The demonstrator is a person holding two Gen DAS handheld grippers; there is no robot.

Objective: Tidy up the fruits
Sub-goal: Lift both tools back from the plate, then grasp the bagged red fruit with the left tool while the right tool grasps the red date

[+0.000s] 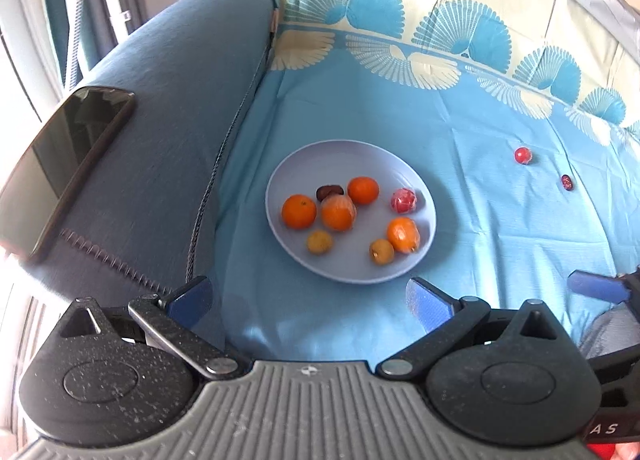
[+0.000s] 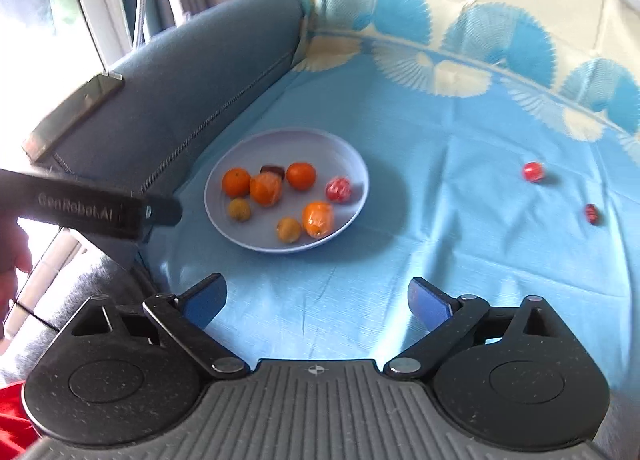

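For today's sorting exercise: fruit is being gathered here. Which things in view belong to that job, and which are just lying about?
Belong to the job:
- plate with fruit on it
- oranges on the plate
- round red fruit loose on the blue cloth
- small dark red fruit loose beside it

Just lying about:
- phone on the sofa arm
- blue cloth

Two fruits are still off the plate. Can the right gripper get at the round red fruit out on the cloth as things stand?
Probably yes. The right gripper has its jaws open and empty, and only bare blue cloth lies between it and the red fruit, which sits apart from the darker one.
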